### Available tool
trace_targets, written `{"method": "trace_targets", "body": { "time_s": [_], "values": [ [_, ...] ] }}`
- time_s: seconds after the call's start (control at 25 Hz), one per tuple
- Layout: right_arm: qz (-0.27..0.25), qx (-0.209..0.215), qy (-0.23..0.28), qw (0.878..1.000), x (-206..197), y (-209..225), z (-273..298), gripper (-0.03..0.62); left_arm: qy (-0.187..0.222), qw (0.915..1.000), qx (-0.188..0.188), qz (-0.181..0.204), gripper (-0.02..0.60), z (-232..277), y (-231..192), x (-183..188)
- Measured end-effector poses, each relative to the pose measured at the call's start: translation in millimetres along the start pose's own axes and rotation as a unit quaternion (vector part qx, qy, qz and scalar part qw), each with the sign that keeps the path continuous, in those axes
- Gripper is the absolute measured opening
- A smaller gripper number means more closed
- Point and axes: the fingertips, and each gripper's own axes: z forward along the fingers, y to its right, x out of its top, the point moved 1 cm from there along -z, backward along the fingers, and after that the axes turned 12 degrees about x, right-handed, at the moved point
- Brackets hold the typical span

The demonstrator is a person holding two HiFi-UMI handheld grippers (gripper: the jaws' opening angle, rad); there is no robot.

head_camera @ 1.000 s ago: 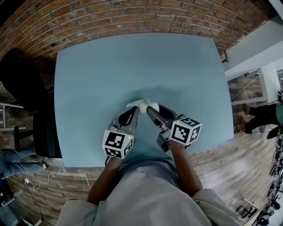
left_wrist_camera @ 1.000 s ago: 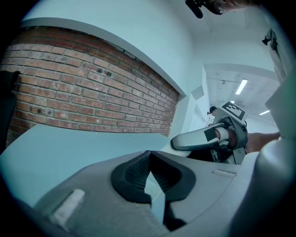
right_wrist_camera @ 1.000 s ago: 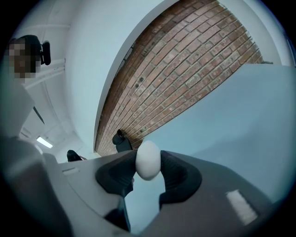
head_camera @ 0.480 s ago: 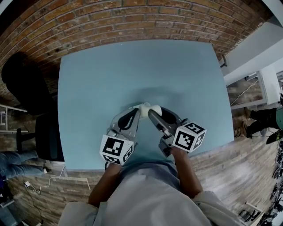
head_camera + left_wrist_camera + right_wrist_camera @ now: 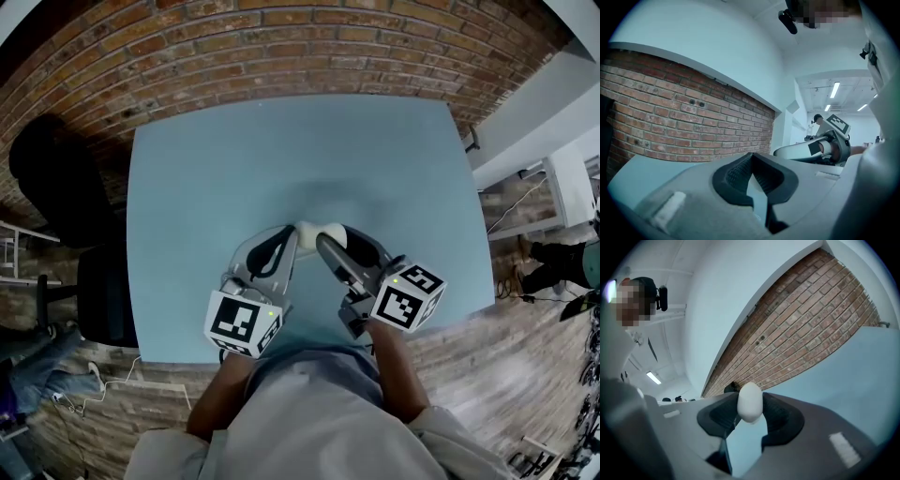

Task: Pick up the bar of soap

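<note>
Clamping the bar of soap between its pads, the right gripper holds it clear of the blue table, over the near middle; the pickup looks done, while the left gripper sits just left of it, jaws together and empty.

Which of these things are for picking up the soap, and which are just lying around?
For the job:
- bar of soap
- right gripper, clamped on the soap
- left gripper, shut with nothing in it

Just around:
- blue table
- black chair
- brick wall
- white cable on the floor
</note>
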Motion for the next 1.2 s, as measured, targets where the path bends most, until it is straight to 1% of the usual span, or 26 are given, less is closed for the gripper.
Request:
{"method": "trace_targets", "body": {
  "time_s": [0.28,0.56,1.2],
  "values": [
    [-0.02,0.018,0.013,1.0,20,-20,0,0.158,0.015,0.9999,-0.003,0.003,-0.001,-5,3,27],
    [-0.032,0.022,0.027,0.999,30,-29,-4,0.156,0.037,0.9993,-0.002,0.009,-0.001,-13,5,45],
    [-0.035,0.018,0.045,0.998,41,-31,-11,0.156,0.031,0.9995,0.004,0.006,0.0,-14,5,44]
  ]
}}
